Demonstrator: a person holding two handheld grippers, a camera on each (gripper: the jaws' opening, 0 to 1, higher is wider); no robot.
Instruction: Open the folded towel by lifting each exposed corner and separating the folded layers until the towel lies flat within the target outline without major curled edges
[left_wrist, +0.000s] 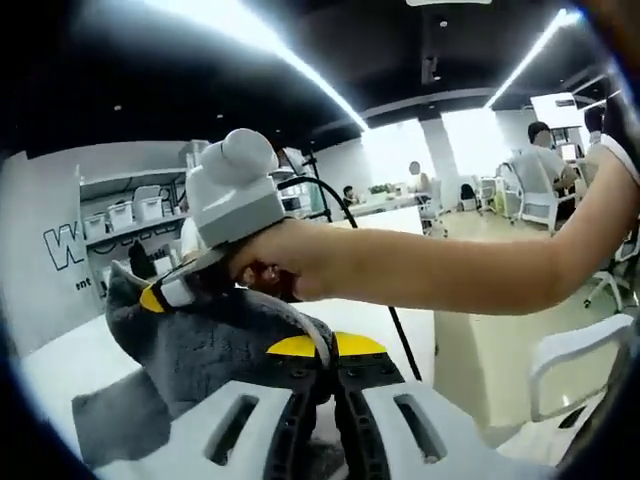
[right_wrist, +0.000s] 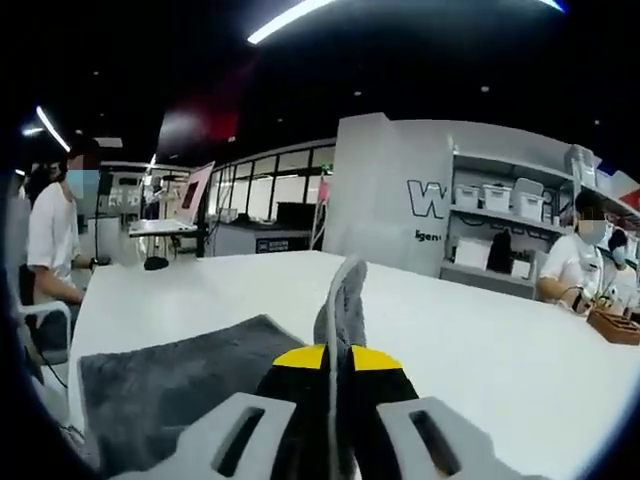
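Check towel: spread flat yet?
No. Towel is partly spread; both grippers, left and right, pinch raised folds off the table.

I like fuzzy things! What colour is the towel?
Dark grey. The towel shows best in the right gripper view, lying on the white table.

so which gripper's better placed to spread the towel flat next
Probably the right gripper: shut on a towel edge, with cloth lying flat on the table beside it. The left gripper grips bunched, lifted folds.
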